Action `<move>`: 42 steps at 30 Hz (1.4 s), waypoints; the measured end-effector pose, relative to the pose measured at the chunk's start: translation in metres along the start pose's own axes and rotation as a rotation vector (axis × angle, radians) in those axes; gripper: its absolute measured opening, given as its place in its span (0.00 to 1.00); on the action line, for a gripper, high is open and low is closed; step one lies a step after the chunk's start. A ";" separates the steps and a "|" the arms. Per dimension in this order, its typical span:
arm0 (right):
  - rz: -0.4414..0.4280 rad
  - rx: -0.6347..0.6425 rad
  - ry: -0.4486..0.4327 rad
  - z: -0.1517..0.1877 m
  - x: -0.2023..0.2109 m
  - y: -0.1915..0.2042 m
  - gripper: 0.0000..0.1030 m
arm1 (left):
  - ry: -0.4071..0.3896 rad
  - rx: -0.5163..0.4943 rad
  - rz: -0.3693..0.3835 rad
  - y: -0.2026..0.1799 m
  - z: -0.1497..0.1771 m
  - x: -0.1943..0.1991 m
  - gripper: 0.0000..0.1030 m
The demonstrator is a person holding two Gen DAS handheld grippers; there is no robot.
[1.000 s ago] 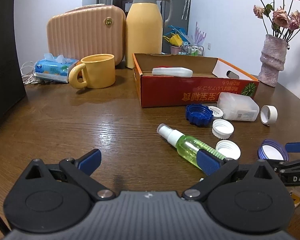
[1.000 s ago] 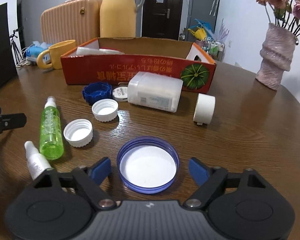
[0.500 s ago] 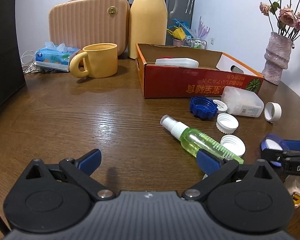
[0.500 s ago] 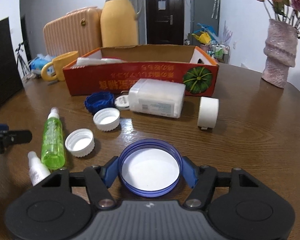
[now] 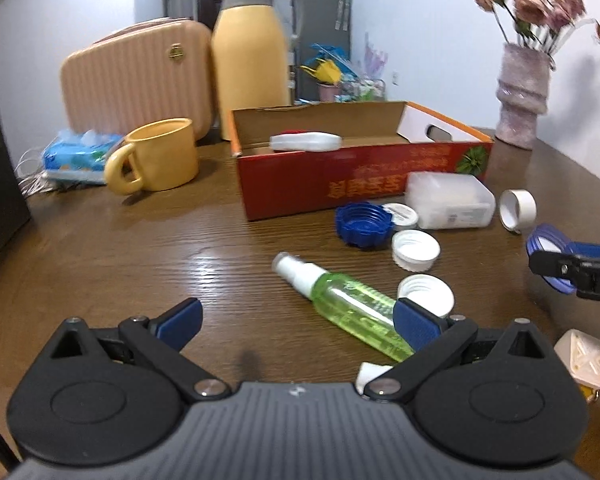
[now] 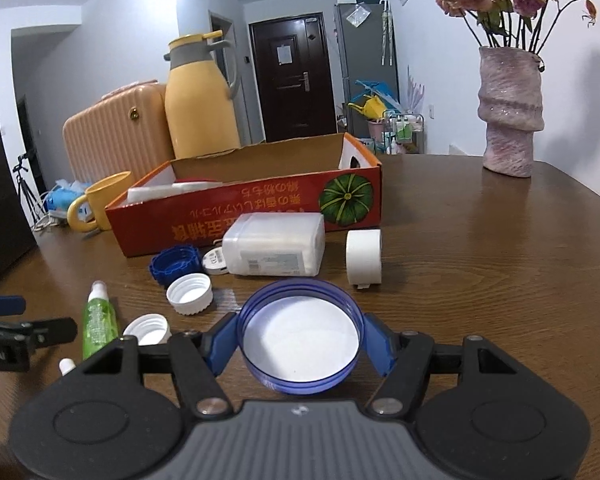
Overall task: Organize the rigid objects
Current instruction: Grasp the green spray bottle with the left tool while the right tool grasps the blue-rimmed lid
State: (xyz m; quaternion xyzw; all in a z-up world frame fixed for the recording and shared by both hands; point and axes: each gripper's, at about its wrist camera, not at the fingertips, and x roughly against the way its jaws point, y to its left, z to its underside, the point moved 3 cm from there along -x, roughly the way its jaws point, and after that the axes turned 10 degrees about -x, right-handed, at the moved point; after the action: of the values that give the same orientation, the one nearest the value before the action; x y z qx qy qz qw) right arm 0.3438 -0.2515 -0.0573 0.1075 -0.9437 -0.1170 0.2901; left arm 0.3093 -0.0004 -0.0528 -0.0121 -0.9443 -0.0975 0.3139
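Note:
My right gripper (image 6: 300,346) is shut on a large blue lid (image 6: 300,336) with a white inside, held above the table; it also shows in the left wrist view (image 5: 548,246). My left gripper (image 5: 296,320) is open and empty low over the table. A green spray bottle (image 5: 352,308) lies by its right finger. The red cardboard box (image 6: 260,204) stands behind and holds a white flat item (image 5: 306,142). In front of it lie a dark blue cap (image 6: 174,266), two white caps (image 6: 190,294), a clear plastic container (image 6: 278,250) and a white tape roll (image 6: 364,262).
A yellow mug (image 5: 160,156), a tissue pack (image 5: 80,154), a peach case (image 5: 136,80) and a yellow thermos (image 5: 252,64) stand at the back left. A pink vase (image 6: 510,112) with flowers stands at the back right. A small cream object (image 5: 580,354) lies near the left gripper.
My right gripper closed on the large blue lid and lifted it off the table. My left gripper stayed open and shifted slightly.

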 end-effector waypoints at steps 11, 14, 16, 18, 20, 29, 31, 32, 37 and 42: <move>-0.011 0.022 -0.033 0.002 0.008 0.004 0.64 | 0.068 0.010 -0.027 -0.015 -0.016 -0.023 1.00; -0.014 0.027 -0.031 0.003 0.009 0.005 0.64 | 0.087 0.004 -0.032 -0.020 -0.015 -0.029 1.00; -0.013 0.030 -0.031 0.003 0.009 0.005 0.63 | 0.102 -0.009 -0.040 -0.024 -0.012 -0.032 1.00; -0.011 0.031 -0.030 0.003 0.008 0.005 0.64 | 0.108 -0.008 -0.033 -0.024 -0.009 -0.034 1.00; -0.007 0.031 -0.028 0.003 0.008 0.005 0.64 | 0.117 0.002 -0.027 -0.022 -0.006 -0.035 0.99; 0.010 0.040 -0.010 0.006 0.003 0.006 0.64 | 0.124 0.048 0.010 -0.010 0.002 -0.035 0.50; 0.014 0.040 -0.008 0.006 0.002 0.006 0.64 | 0.113 0.044 0.016 -0.011 0.002 -0.035 0.34; 0.016 0.040 -0.006 0.006 0.002 0.005 0.64 | 0.107 0.040 0.022 -0.012 0.001 -0.034 0.31; 0.026 0.039 -0.005 0.006 0.000 0.005 0.64 | 0.099 0.044 0.030 -0.012 0.001 -0.032 0.31; 0.016 0.041 -0.038 0.005 0.004 0.006 0.64 | 0.091 0.042 0.028 -0.012 0.001 -0.030 0.31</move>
State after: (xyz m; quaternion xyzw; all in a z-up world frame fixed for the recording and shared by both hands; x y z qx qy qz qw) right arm 0.3372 -0.2456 -0.0576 0.1039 -0.9521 -0.0974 0.2708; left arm 0.3323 -0.0105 -0.0735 -0.0146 -0.9306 -0.0737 0.3583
